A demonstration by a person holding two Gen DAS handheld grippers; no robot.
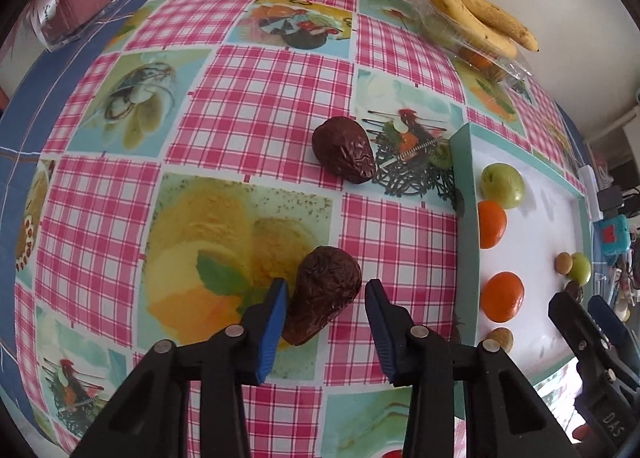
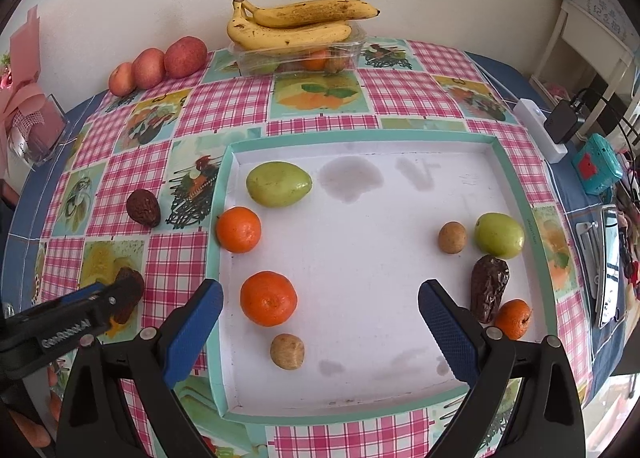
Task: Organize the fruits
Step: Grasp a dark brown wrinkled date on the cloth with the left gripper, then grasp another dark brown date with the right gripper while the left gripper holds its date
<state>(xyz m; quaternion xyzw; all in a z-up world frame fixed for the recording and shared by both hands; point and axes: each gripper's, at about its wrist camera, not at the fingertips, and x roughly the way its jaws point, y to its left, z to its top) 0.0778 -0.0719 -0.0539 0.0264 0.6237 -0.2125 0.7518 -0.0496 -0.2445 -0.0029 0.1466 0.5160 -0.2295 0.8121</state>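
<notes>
My left gripper (image 1: 326,302) is open, its jaws either side of a wrinkled dark brown fruit (image 1: 322,294) lying on the checked tablecloth; the left pad touches it. A second dark fruit (image 1: 344,148) lies farther off. A white tray with a teal rim (image 2: 218,218) holds two green fruits (image 2: 279,183) (image 2: 499,235), three oranges (image 2: 269,298), two small brown fruits (image 2: 287,351) and a dark fruit (image 2: 489,286). My right gripper (image 2: 320,312) is open and empty above the tray's near part. The left gripper also shows in the right wrist view (image 2: 108,298).
Bananas (image 2: 296,24) lie on a clear plastic box (image 2: 300,58) of fruit at the back by the wall. Three red apples (image 2: 160,64) line the back left edge. A pink gift box (image 2: 28,106) stands far left. Gadgets and cables (image 2: 592,162) crowd the right edge.
</notes>
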